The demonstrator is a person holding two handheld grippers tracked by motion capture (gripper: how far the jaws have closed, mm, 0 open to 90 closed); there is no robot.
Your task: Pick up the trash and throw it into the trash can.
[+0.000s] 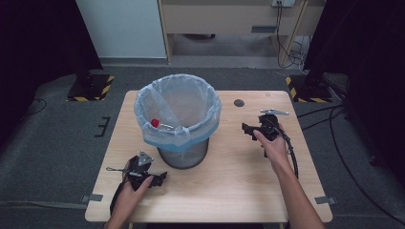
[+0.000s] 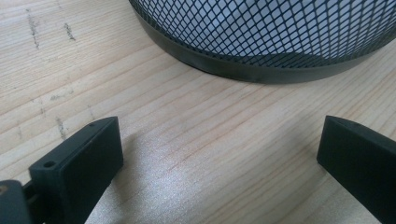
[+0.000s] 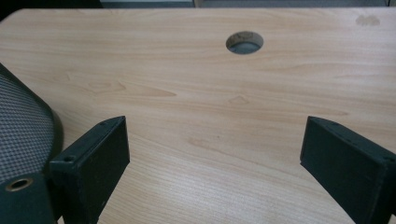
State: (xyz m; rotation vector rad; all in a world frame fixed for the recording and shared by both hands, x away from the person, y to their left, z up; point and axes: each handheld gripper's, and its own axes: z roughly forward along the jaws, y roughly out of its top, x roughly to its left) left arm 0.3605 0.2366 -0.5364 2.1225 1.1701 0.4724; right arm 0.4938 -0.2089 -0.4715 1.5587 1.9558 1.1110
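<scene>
A black mesh waste bin (image 1: pixel 181 155) lined with a pale blue bag (image 1: pixel 177 112) stands on the wooden table (image 1: pixel 229 181). Inside the bag lie a red-capped item (image 1: pixel 154 122) and some clear litter. My left gripper (image 1: pixel 161 177) rests low on the table just in front of the bin's base (image 2: pixel 261 65), jaws wide apart with nothing between them. My right gripper (image 1: pixel 246 129) sits to the right of the bin, pointing left toward it, jaws wide apart over bare wood (image 3: pixel 215 140). The bin's mesh wall (image 3: pixel 21 126) shows at the left in the right gripper view.
A round cable hole (image 1: pixel 239 102) (image 3: pixel 244 42) lies in the table beyond the right gripper. Black cables trail over the grey floor at the right. Stand feet with yellow-black stripes (image 1: pixel 90 88) sit behind the table.
</scene>
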